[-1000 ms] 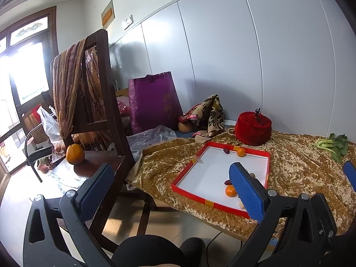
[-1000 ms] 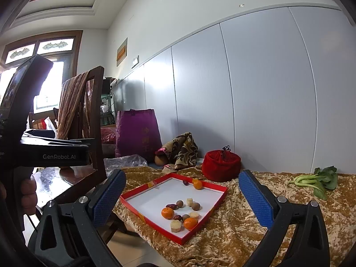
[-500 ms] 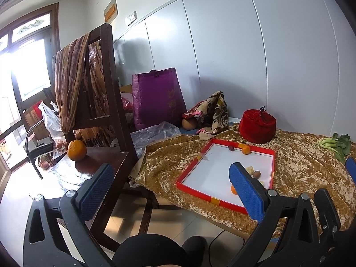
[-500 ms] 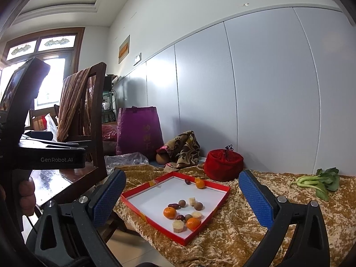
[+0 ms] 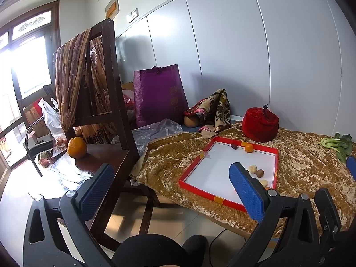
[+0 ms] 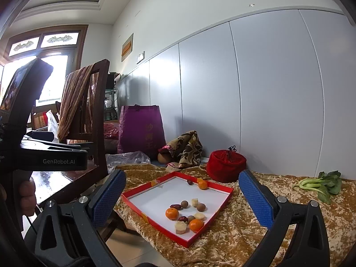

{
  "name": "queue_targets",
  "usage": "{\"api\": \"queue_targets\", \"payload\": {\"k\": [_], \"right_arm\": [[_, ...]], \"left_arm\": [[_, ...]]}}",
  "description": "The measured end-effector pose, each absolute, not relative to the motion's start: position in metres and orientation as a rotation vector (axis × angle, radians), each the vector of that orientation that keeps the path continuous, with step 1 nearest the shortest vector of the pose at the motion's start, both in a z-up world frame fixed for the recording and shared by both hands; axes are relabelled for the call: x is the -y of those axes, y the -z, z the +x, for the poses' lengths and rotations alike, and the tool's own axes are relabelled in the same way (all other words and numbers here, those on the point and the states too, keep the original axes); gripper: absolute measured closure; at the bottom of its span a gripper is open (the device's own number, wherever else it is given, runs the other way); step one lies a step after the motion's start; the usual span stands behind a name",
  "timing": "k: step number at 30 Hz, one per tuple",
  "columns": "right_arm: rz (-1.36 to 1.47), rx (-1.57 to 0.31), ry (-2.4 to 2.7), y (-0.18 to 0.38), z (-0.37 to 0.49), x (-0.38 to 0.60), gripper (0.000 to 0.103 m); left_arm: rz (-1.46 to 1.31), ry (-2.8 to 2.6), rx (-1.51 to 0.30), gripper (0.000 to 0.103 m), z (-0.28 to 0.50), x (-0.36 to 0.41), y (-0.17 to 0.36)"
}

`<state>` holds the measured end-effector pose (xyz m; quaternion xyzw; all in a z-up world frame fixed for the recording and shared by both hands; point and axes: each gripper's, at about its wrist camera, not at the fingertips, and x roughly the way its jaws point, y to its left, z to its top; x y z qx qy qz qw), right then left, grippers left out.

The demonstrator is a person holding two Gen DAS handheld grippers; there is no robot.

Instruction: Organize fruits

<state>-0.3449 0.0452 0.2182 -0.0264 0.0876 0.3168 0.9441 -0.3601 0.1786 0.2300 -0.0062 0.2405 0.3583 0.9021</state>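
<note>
A red-rimmed white tray (image 6: 153,219) (image 5: 200,191) lies on a gold cloth. It holds small oranges (image 6: 172,213), dark dates (image 6: 175,206), brown round fruits (image 6: 201,207) and pale banana pieces (image 6: 180,227); one orange (image 6: 202,185) and a date sit at the far rim. A larger orange (image 5: 77,147) stands on a dark wooden chair seat (image 5: 100,158). My left gripper (image 5: 171,191) is open and empty, short of chair and tray. My right gripper (image 6: 181,200) is open and empty, above the tray's near side.
A red velvet pouch (image 6: 225,165) stands behind the tray. Green bok choy (image 6: 320,183) lies at the right on the cloth. A purple bag (image 5: 159,95), crumpled plastic (image 5: 153,131) and a patterned cloth (image 5: 213,109) sit by the wall. The chair back carries a striped scarf (image 5: 71,77).
Both grippers have drifted slightly forward toward the tray and chair; both stay open and empty. The fruits have not moved.
</note>
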Motion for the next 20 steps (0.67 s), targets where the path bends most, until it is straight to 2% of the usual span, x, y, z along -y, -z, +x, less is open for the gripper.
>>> {"api": "queue_targets", "payload": {"k": [20], "right_arm": [[-0.053,-0.192,-0.630,-0.218,-0.339,-0.043,0.001]], "left_arm": [[-0.009,-0.718,-0.507,0.000,-0.347,-0.175,-0.224]]}}
